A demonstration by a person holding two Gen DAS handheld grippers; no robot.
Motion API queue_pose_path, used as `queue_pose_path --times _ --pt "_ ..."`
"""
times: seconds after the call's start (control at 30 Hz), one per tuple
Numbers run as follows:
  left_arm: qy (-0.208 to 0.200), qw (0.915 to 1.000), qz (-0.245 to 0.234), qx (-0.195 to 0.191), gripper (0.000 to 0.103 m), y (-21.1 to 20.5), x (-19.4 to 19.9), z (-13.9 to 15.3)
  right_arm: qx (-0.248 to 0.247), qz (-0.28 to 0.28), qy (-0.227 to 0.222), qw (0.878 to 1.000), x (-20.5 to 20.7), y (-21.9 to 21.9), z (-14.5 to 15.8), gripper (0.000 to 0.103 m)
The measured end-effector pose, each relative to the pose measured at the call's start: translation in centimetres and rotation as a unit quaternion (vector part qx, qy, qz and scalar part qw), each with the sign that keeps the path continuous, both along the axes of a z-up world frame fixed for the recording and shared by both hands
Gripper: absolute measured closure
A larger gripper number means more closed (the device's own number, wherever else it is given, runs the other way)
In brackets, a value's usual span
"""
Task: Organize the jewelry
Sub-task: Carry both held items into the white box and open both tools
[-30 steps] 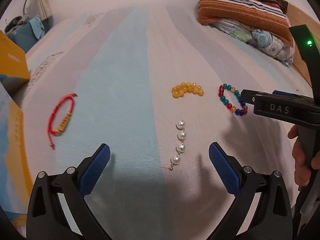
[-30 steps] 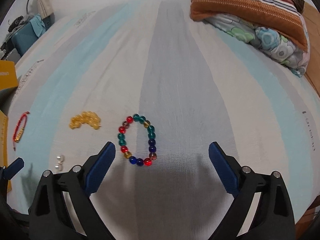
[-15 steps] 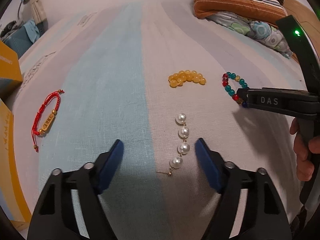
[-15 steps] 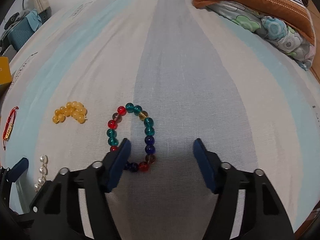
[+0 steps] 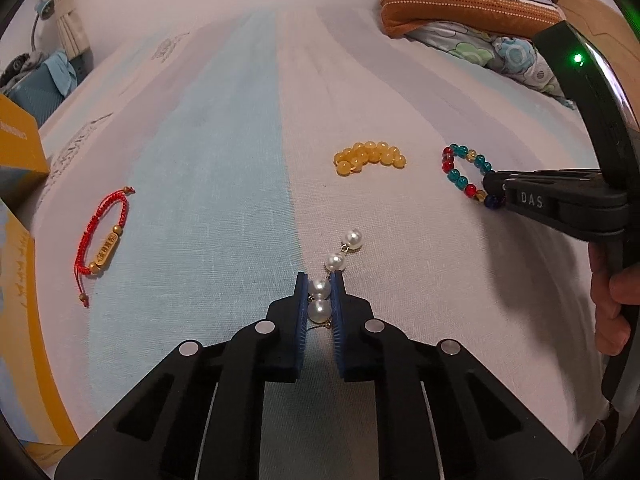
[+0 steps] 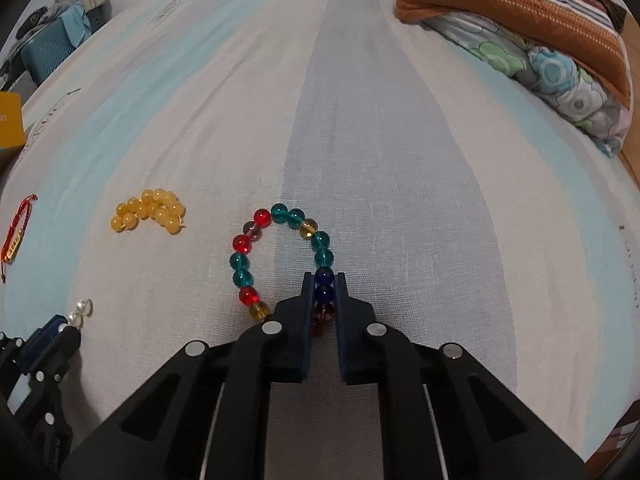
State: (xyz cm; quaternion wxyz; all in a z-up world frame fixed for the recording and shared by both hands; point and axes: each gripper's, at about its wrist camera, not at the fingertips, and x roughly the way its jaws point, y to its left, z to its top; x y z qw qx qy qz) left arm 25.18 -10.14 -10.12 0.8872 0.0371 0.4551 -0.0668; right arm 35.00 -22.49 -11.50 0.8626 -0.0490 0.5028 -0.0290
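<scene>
Jewelry spread on striped bed sheet (image 5: 240,160), pillows (image 5: 460,4) at far right corner; pearl strand (image 5: 334,276) pinched at its near beads by left gripper (image 5: 320,300); multicolour bead bracelet (image 6: 280,256) clamped at dark blue beads by right gripper (image 6: 323,296), jaws closing; yellow bead bracelet (image 5: 370,157) beyond; red cord bracelet (image 5: 102,236) near left edge, beside yellow box (image 5: 18,152).

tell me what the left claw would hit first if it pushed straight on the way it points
Probably the bed sheet itself: the left claw points steeply down, already shut on the pearl strand. Beyond its tips only the strand's two free pearls lie ahead; the yellow bead bracelet sits farther on.
</scene>
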Motion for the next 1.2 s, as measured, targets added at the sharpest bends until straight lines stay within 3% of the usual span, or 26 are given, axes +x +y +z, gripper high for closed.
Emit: queue_pose_path --times 0.7,1.2 --pt "-0.015 0.9998 0.006 -0.014 0.092 1.0 -0.7 5.1 0.029 0.012 -0.065 0.997 -2.4 0.8 5.6 0.094" --pt "-0.04 0.9989 0.018 -0.016 0.092 1.9 -2.3 9.4 0.028 0.013 -0.082 0.996 -4.3 1.3 9.0 0.094"
